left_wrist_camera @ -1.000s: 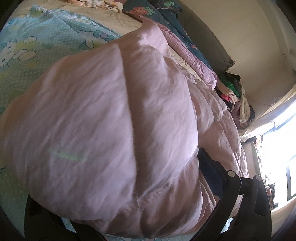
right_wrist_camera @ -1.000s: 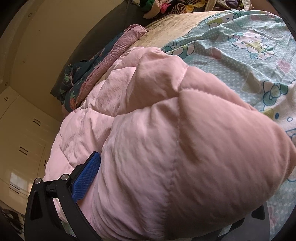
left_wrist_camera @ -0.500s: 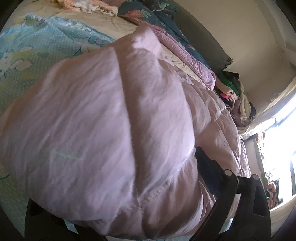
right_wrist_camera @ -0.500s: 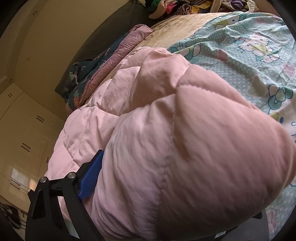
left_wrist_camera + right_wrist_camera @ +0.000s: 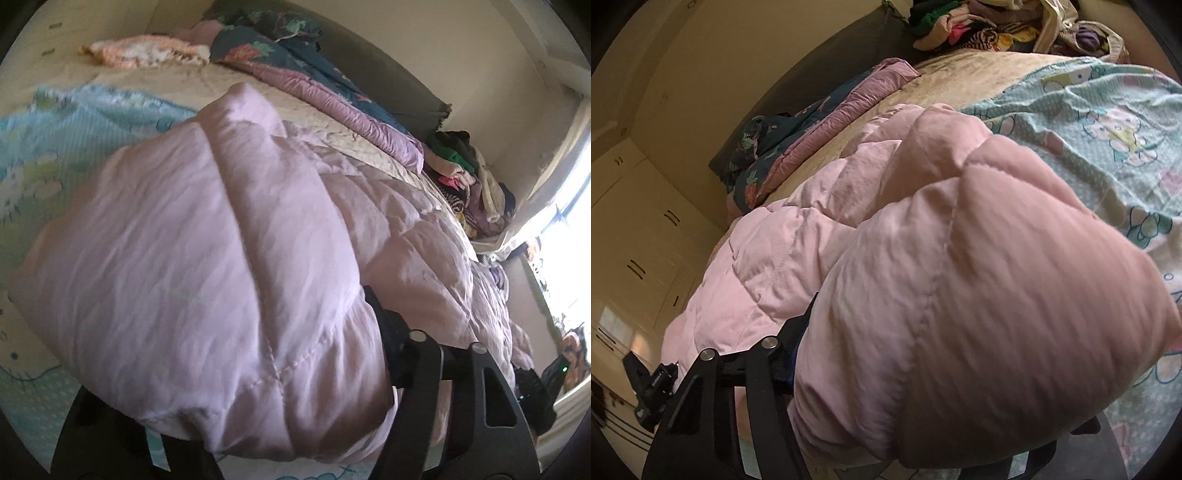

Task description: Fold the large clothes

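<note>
Both grippers, left gripper (image 5: 280, 417) and right gripper (image 5: 923, 413), clench a thick bunch of the pink quilted garment (image 5: 207, 258), lifting its edge toward twelve o'clock over the bed (image 5: 960, 74) for folding

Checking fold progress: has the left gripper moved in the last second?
Yes. The left gripper, shut on the pink quilted coat, has tilted up or pulled back: the dark headboard sits lower in its view, with more bed showing.
</note>
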